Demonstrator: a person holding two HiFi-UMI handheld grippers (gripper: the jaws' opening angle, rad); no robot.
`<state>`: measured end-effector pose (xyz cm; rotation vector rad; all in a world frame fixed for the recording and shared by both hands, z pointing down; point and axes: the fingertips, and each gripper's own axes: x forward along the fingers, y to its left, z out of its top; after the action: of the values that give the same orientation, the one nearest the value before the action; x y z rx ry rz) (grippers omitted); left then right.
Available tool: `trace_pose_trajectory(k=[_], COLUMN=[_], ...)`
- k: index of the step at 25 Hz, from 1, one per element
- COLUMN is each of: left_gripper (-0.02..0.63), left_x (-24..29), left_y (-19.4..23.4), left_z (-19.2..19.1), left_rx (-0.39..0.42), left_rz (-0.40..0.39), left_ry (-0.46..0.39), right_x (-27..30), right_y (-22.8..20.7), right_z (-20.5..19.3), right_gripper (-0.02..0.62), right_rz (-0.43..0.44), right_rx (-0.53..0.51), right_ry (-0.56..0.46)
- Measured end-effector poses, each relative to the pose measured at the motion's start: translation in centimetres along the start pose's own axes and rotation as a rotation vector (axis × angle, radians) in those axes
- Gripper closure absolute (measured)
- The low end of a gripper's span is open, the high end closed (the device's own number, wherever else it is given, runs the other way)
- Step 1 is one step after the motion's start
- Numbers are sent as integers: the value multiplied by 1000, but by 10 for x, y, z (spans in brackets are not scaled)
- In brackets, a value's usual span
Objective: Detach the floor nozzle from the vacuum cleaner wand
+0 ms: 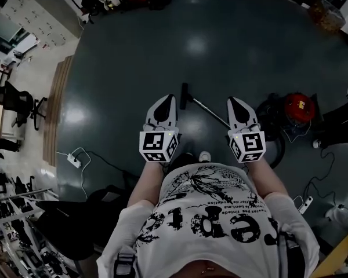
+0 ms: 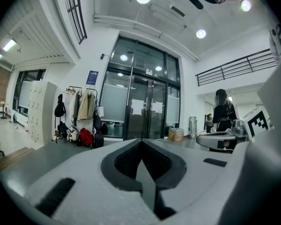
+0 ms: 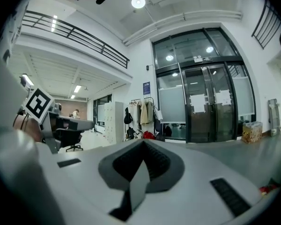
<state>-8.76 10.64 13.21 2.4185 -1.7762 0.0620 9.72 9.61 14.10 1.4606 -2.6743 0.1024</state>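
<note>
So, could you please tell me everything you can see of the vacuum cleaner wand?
The vacuum cleaner wand is a thin, straight, pale tube that looks like metal. It lies flat on the dark floor and runs diagonally across the head view. Its far end joins the dark floor nozzle, which is not yet detached. Its near end passes out of sight behind the right gripper, which is held above it with its jaws shut on nothing. Nothing else appears to touch the wand.
</note>
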Motion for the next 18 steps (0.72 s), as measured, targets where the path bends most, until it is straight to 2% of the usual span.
trace_pose_trajectory(k=[18], left_gripper=[603], left_x=[16], left_y=[-19], left_z=[-14], left_rx=[-14], left_rz=[11], left_ry=[13], right_x=[-10], right_y=[-26], right_z=[-22], right_gripper=[594], right_rz=[-22], right_rx=[-15], right_ry=[61])
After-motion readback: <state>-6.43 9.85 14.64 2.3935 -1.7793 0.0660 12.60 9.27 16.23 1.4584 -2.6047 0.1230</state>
